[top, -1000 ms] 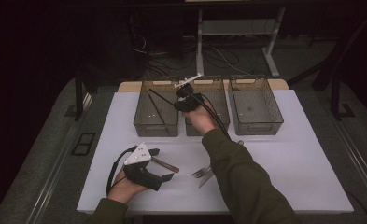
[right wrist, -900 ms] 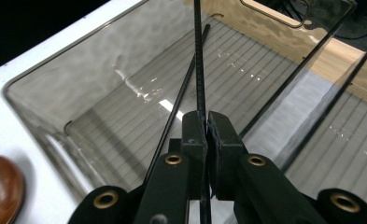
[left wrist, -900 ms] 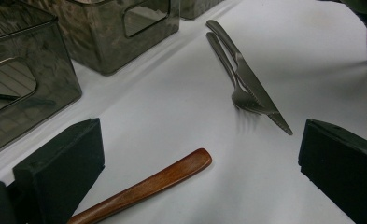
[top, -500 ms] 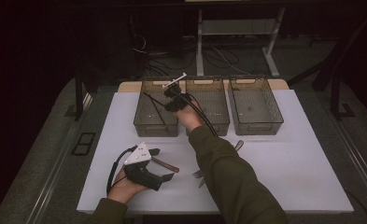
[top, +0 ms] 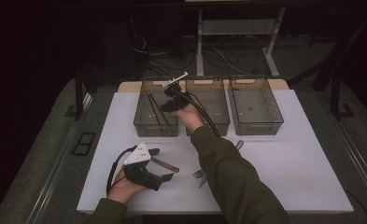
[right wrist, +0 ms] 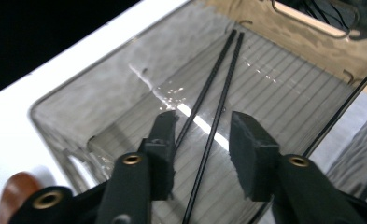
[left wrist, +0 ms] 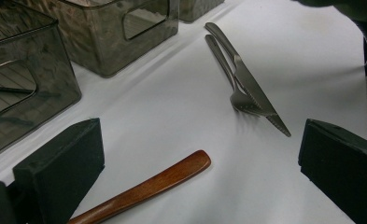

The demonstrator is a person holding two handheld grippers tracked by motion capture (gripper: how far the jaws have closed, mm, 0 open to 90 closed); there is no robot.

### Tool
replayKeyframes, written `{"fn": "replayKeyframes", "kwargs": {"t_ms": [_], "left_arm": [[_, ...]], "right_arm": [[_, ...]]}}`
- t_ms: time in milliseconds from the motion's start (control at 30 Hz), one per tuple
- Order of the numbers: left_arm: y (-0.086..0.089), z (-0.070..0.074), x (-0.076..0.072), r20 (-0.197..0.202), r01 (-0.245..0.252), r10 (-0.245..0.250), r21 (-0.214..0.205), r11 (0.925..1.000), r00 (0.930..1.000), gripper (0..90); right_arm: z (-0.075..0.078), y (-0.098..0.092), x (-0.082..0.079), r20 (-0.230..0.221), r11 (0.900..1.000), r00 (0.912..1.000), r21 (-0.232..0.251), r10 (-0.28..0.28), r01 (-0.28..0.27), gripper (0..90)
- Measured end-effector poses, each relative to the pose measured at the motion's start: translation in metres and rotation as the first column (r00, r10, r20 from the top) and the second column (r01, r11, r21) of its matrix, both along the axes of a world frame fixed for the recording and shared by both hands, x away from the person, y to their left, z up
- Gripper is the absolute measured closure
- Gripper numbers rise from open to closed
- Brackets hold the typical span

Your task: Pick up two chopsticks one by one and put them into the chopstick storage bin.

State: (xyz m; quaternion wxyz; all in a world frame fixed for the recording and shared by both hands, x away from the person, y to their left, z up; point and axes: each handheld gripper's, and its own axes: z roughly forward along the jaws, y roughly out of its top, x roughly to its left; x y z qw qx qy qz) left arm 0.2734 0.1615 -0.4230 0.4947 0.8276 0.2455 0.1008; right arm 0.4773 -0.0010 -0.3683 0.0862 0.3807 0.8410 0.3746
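Observation:
Two black chopsticks lie side by side on the floor of the left smoky bin; from above, the chopsticks run along its left half. My right gripper hovers over that bin, and its jaws have just been opening. They stand apart with the chopsticks showing below the gap, and the pads press on nothing. From above, the right gripper is at the bin's right rim. My left gripper rests open at the front left. A wooden-handled utensil lies between its jaws, untouched.
A middle bin and a right bin stand in a row on the white table. A metal knife lies across a fork beside my right forearm. Cables trail from both grippers.
My right gripper has moved left from over the middle bin to over the left bin. The left hand has stayed where it was.

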Motion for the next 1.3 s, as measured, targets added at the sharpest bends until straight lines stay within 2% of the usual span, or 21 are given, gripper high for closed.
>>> {"fn": "replayKeyframes", "kwargs": {"t_ms": [233, 367, 700, 933, 1100, 1300], "left_arm": [[0.0, 0.0, 0.0, 0.006, 0.0, 0.0, 0.006, 1.0, 1.0, 0.0], [0.0, 0.0, 0.0, 0.002, -0.003, 0.003, 0.003, 1.0, 1.0, 0.0], [0.001, -0.001, -0.001, -0.003, -0.01, 0.01, 0.004, 0.9999, 0.9999, 0.0], [0.002, -0.001, 0.0, -0.005, -0.011, 0.011, 0.005, 0.9999, 0.9999, 0.0], [0.002, -0.002, 0.001, -0.011, -0.017, 0.017, -0.002, 0.9999, 0.9998, 0.0], [0.003, -0.002, 0.0, -0.01, -0.018, 0.018, -0.005, 0.9998, 0.9998, 0.0]], "right_arm": [[0.014, -0.023, -0.012, 0.033, 0.9949, 0.9974, 0.076, 0.063, -0.066, 47.5], [0.02, -0.038, -0.019, 0.062, 0.9922, 0.9952, 0.095, 0.076, -0.081, 44.5], [0.028, -0.076, -0.046, 0.097, 0.9797, 0.9865, 0.139, 0.132, -0.144, 40.6], [0.025, -0.104, -0.068, 0.104, 0.9707, 0.9823, 0.168, 0.156, -0.172, 38.7], [0.021, -0.125, -0.085, 0.117, 0.9677, 0.9798, 0.175, 0.162, -0.181, 37.9], [0.01, -0.157, -0.106, 0.125, 0.9631, 0.9785, 0.194, 0.164, -0.186, 36.6]]}}
